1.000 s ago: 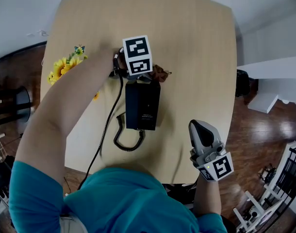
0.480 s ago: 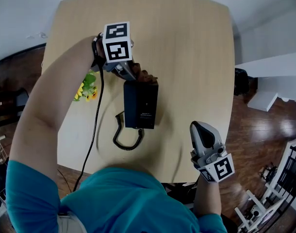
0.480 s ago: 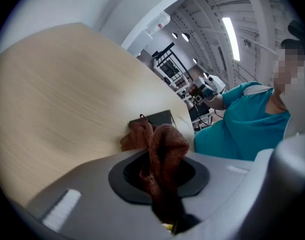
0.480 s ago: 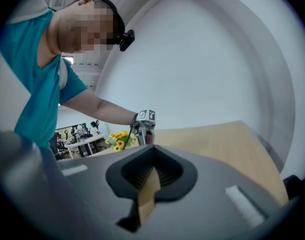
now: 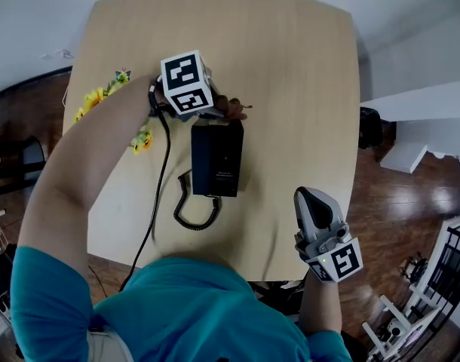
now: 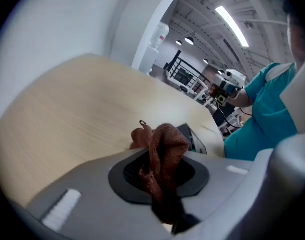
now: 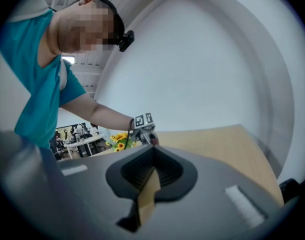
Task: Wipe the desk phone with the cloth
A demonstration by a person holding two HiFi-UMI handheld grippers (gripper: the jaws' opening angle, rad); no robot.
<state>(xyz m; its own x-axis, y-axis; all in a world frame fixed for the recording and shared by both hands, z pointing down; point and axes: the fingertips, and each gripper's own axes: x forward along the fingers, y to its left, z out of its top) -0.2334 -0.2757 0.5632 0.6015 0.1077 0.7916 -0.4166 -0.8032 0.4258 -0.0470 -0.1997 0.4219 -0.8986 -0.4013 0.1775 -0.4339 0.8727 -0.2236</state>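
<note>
Table [image 5: 290,74]: my left gripper [image 5: 215,111] clamps cloth [image 5: 234,110] at the far end of phone [image 5: 217,161]; wiping seems barely begun. Right gripper [image 5: 309,200] closed, empty.

Black desk phone [image 5: 217,159] — bunched brown cloth [image 5: 231,109]

Looks like robot lab in big work hall, with office-like spot up front.
- High roof with bare beams [image 6: 202,26], long strip lights [image 6: 232,21].
- Plain white wall [image 7: 202,74].
- Black railing [image 6: 180,74] far back.
- Work tables heaped with gear [image 7: 85,140] behind person.
- White metal frames [image 5: 396,330] on brown wood floor [image 5: 396,202].
- Pale wood table [image 5: 290,66] holds black desk phone [image 5: 216,159] and yellow flowers [image 5: 94,100], like office desk.
</note>
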